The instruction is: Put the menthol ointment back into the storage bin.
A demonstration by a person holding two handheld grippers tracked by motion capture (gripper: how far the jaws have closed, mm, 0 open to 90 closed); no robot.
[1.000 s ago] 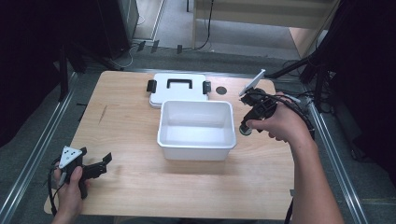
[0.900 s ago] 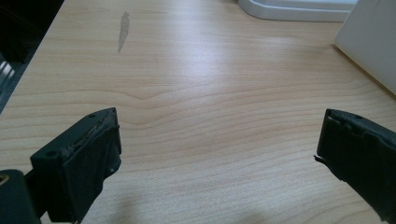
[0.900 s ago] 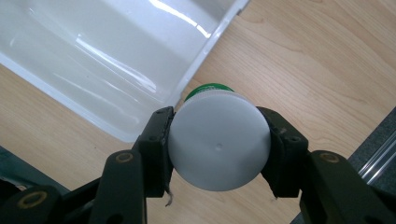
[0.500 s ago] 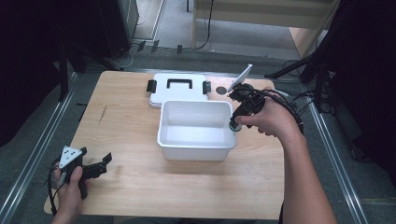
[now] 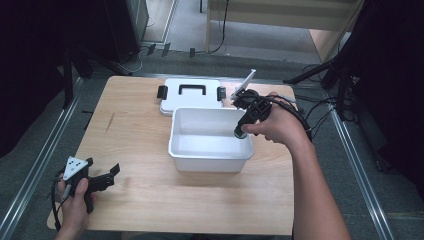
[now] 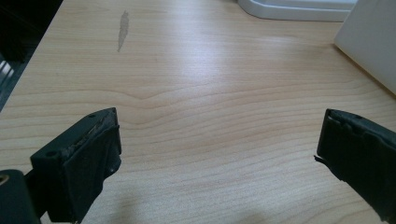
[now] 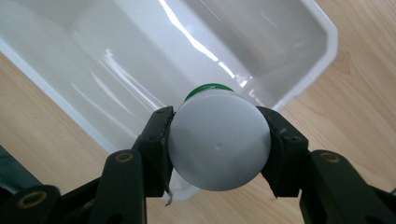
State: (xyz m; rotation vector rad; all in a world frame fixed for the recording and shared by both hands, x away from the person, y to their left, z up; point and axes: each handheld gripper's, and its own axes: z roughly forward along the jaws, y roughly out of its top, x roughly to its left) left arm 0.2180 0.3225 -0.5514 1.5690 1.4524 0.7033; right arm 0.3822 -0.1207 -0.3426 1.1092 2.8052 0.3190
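— What's on the desk point(image 5: 130, 130)?
— A white tub point(image 5: 210, 140) at the middle, its lid point(image 5: 190, 96) with black handle and clips flat just behind. Nothing blocks the tub.
— Any writing?
— None readable.
— The right gripper point(image 7: 217, 140)?
— Clamped on a white-capped bottle point(image 7: 218, 142) with a green band, over the tub's right rim.
— The left gripper point(image 6: 217, 154)?
— Jaws wide apart, holding nothing, low over bare wood at the near left corner.

Grey floor point(image 5: 50, 150), floor rails point(image 5: 40, 165), wooden table point(image 5: 135, 125)
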